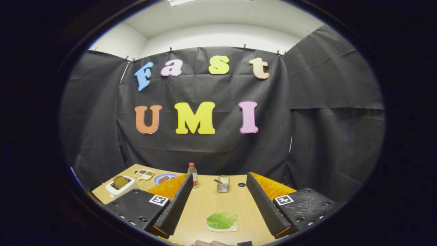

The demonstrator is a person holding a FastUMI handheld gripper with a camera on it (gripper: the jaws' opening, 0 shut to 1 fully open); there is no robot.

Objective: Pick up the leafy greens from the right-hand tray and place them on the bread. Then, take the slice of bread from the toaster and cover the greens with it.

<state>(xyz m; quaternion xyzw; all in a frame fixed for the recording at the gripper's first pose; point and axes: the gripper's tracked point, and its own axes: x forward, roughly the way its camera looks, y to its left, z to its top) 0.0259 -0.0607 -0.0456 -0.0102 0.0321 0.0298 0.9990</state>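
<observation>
Fingers of the gripper (218, 201) stood spread wide with nothing between them but bare table (211, 205), well above the work. Between the fingers and just ahead lay the leafy greens (222, 220), already resting on a pale slice of bread (221, 228) whose edge showed beneath the leaf. So the first half of the task looked done, and the covering slice was what remained.

That slice of bread (120, 181) stood upright in the slot of a white toaster (117, 187), off beyond the left finger near the table's far corner. It would likely be light, stiff on the crust and crumbly if squeezed hard; taking it by the exposed top edge, one finger on each flat face, seemed the safest hold. The leaf below was limp and featherweight and might slide if the slice came down crooked.

Behind the toaster sat a small divided tray (144, 174) and a blue plate (165, 178) with something brownish on it, too small to make out. A bottle (193, 175) with a red cap and a metal tin (223, 183) stood farther back between the fingers. The table was pale wood grain, smooth, with black cloth hung round the booth and a white ceiling above. A hand's edge (210, 243) showed at the near rim.
</observation>
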